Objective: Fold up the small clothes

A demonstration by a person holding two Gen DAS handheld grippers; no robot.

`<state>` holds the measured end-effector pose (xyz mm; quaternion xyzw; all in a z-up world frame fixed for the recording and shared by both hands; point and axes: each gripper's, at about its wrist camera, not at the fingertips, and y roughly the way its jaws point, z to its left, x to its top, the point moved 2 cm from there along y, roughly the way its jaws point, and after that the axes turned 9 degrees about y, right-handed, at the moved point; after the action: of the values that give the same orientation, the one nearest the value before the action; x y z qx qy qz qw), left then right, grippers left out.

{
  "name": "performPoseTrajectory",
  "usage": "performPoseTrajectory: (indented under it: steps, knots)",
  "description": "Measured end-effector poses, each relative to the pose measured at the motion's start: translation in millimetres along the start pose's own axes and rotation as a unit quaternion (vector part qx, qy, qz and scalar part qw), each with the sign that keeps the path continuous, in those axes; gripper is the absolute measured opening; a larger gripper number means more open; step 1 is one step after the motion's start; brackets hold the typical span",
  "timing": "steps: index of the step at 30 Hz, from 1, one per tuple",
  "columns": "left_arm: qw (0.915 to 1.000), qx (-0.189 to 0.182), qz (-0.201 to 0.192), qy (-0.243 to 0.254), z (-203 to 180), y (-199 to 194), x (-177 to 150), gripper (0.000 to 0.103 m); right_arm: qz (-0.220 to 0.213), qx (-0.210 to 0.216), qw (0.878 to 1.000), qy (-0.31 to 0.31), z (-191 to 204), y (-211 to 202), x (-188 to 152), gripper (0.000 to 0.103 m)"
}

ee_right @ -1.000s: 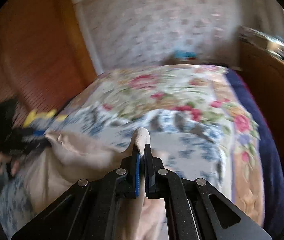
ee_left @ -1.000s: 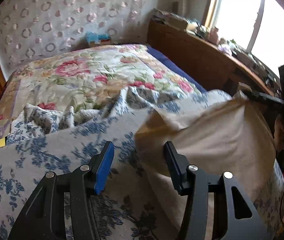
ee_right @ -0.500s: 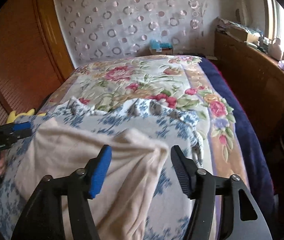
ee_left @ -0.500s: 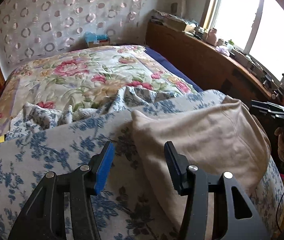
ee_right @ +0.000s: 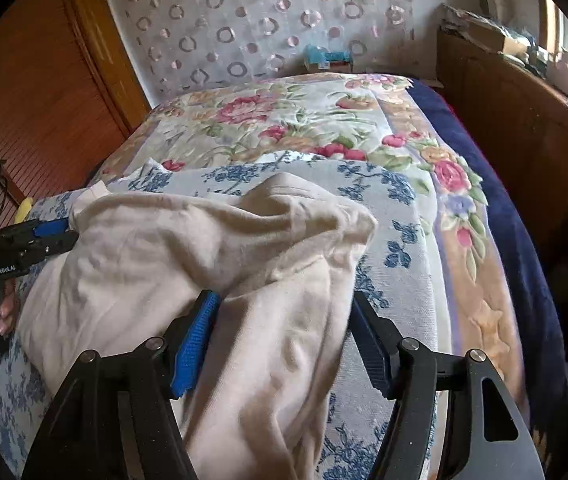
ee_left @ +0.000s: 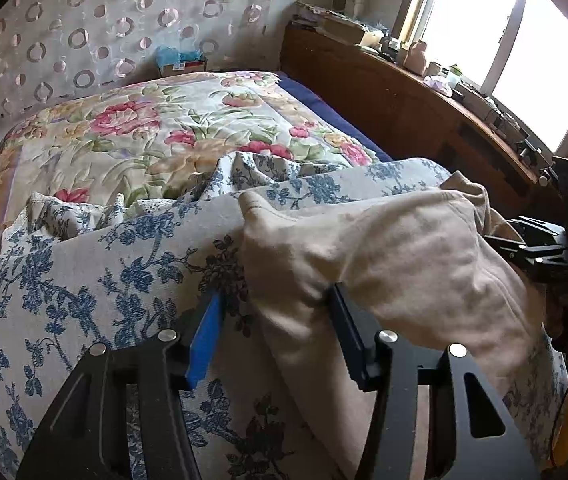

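A beige garment (ee_left: pixel 404 256) lies loosely folded on a blue-flowered cloth (ee_left: pixel 84 280) at the near end of the bed. My left gripper (ee_left: pixel 276 332) is open, its jaws either side of the garment's left edge. In the right wrist view the same garment (ee_right: pixel 212 248) lies bunched, and my right gripper (ee_right: pixel 284 340) is open with the cloth's right part between its jaws. The right gripper also shows at the right of the left wrist view (ee_left: pixel 540 244). The left gripper also shows at the left of the right wrist view (ee_right: pixel 32 236).
The bed carries a flowered quilt (ee_right: pixel 284 120) over a dark blue sheet (ee_right: pixel 524 216). A wooden shelf (ee_left: pixel 424 92) with small items runs under the window at the right. A wooden door (ee_right: pixel 36 80) stands left. A tissue box (ee_left: pixel 180 60) sits at the far wall.
My right gripper opened and let go of the garment, which dropped folded onto the blue-flowered cloth. Both grippers have since moved in low over the garment.
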<state>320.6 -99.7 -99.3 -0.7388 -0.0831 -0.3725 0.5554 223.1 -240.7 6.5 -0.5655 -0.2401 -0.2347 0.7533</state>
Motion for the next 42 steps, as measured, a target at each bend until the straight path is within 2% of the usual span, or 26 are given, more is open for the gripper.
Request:
performPoseTrajectory:
  steps: [3, 5, 6, 10, 11, 14, 19, 23, 28, 35, 42]
  knots:
    - [0.9999, -0.008, -0.002, 0.007, -4.7, 2.4, 1.1, 0.054, 0.002, 0.008, 1.0, -0.01, 2.9, 4.9, -0.9, 0.064]
    - [0.9999, -0.012, 0.0, 0.011, -7.5, 3.8, 1.5, 0.043, 0.002, 0.011, 1.0, -0.015, 1.7, 7.8, -2.5, 0.059]
    - [0.9998, -0.014, 0.0, 0.011, -8.2, 3.9, 2.0, 0.042, 0.001, 0.015, 1.0, -0.019, 0.6, 9.4, -3.7, 0.057]
    - [0.9993, -0.037, 0.003, -0.003, -6.6, 6.1, 2.3, 0.02, 0.007, 0.044, 0.999, -0.015, -4.8, 12.9, -6.0, 0.036]
    - [0.999, -0.043, 0.003, -0.006, -6.6, 6.5, 2.4, 0.016, 0.009, 0.054, 0.998, -0.013, -6.5, 15.1, -5.8, 0.029]
    - [0.9992, -0.039, -0.006, 0.002, -11.9, -0.3, 3.4, 0.013, 0.011, 0.078, 0.997, 0.003, -12.1, 17.6, -5.7, 0.019]
    - [0.9968, -0.045, -0.067, 0.0, -19.7, -47.4, 8.2, 0.012, -0.037, 0.087, 0.995, -0.016, -3.7, -6.6, -5.1, 0.017]
    - [0.9941, -0.017, -0.107, 0.004, -24.3, -88.1, 8.4, 0.011, -0.075, 0.101, 0.99, -0.057, 18.0, -32.1, 0.4, 0.016]
    - [0.9883, 0.023, -0.151, 0.003, -12.8, -137.5, 1.5, 0.011, -0.095, 0.113, 0.985, -0.086, 42.7, -40.1, 9.4, 0.016]
    - [0.9818, 0.084, -0.17, -0.014, 24.6, -181.8, -24.6, 0.011, -0.101, 0.14, 0.976, -0.136, 84.3, -25.0, 23.0, 0.016]
    - [0.9725, 0.141, -0.177, -0.054, 71.9, -213.3, -64.4, 0.011, -0.079, 0.172, 0.964, -0.186, 137.2, 19.9, 50.9, 0.016]
